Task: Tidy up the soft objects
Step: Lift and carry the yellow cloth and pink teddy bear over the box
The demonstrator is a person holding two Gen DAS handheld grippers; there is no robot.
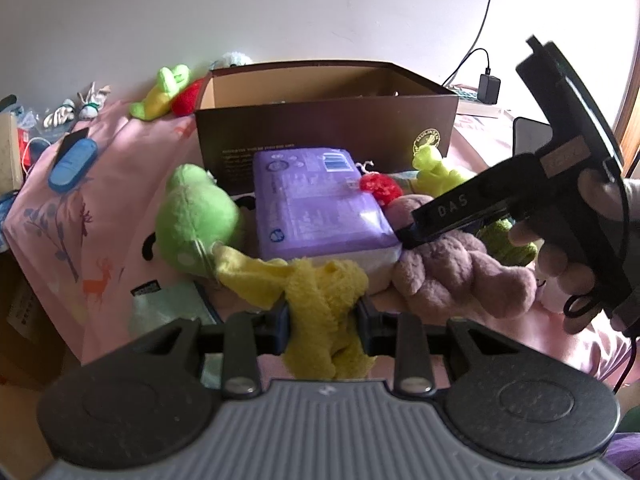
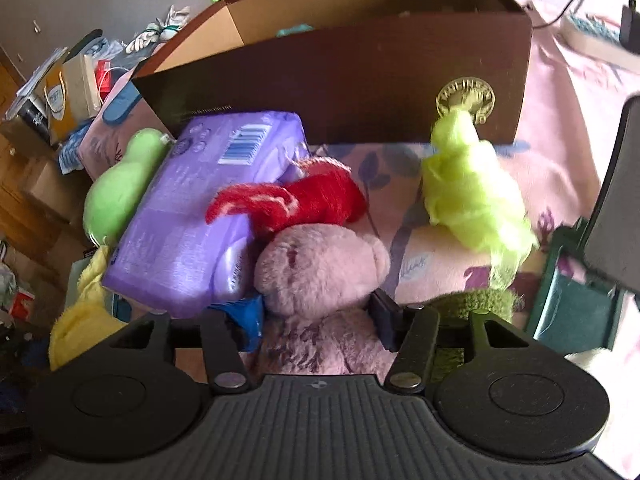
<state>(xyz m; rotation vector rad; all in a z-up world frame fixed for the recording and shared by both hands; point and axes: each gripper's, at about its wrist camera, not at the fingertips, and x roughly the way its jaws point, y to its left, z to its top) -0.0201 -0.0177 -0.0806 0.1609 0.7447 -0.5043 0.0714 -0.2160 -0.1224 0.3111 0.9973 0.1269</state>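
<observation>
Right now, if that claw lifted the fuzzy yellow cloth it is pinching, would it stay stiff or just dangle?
Probably dangle: the fuzzy yellow cloth already bunches and folds between the left claw, so it looks floppy. Its thin, fluffy pile suggests it is light for its size. The rough texture should grip rather than slip, though a loose end may drag against the purple plastic-wrapped pack.

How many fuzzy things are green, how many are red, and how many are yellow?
Green: 4 (big green plush, back lime toy, front lime toy, dark green knit)
Red: 2 (back red toy, front red toy)
Yellow: 1 (yellow cloth)
Total: 7
</observation>
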